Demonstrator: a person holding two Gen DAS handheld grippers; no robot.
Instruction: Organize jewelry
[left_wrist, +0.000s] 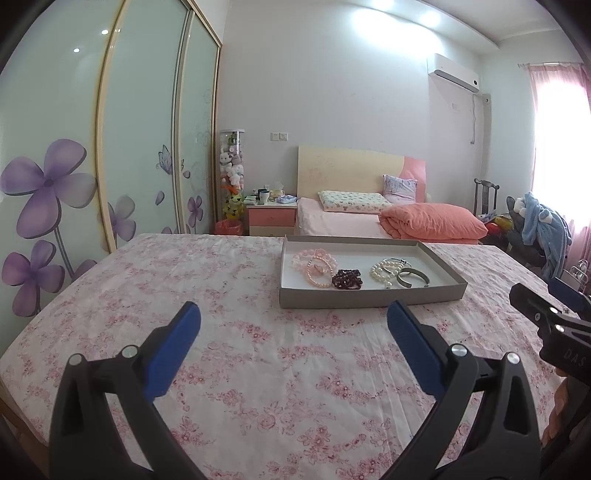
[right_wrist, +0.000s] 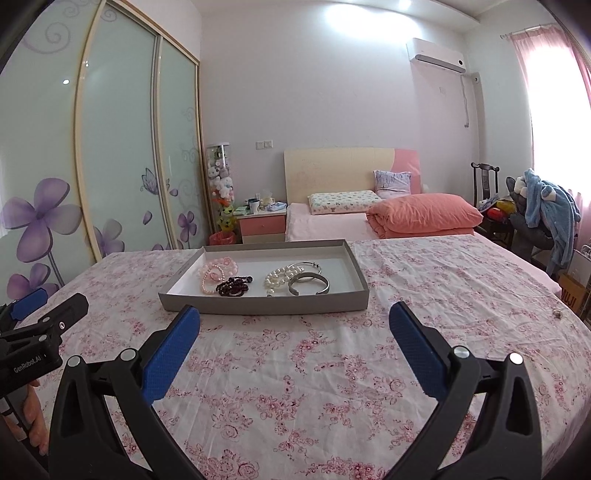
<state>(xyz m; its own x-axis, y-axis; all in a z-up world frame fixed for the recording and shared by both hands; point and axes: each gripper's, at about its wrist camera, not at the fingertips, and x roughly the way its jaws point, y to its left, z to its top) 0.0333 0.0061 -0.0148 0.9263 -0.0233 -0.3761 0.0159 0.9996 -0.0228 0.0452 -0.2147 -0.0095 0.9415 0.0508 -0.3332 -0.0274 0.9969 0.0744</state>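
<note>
A shallow grey tray (left_wrist: 369, 297) (right_wrist: 258, 305) lies on the floral cloth ahead of both grippers. Inside it rest pink bead bracelets (left_wrist: 317, 264) (right_wrist: 216, 272), a dark red bead bracelet (left_wrist: 347, 278) (right_wrist: 232, 286), white pearl strands (left_wrist: 382, 273) (right_wrist: 279, 277) and silver bangles (left_wrist: 413, 277) (right_wrist: 308, 282). My left gripper (left_wrist: 293, 321) is open and holds nothing, short of the tray's near left side. My right gripper (right_wrist: 293, 325) is open too, just short of the tray's near wall. Each gripper shows at the edge of the other's view: the right one (left_wrist: 546, 310), the left one (right_wrist: 40, 317).
The pink floral cloth (right_wrist: 332, 369) covers the whole work surface. A small speck (right_wrist: 557, 314) lies on it at the far right. Behind are a bed with an orange quilt (left_wrist: 432, 221), a nightstand (left_wrist: 271, 218), a flowered sliding wardrobe (left_wrist: 110, 147) and a chair with clothes (right_wrist: 546, 210).
</note>
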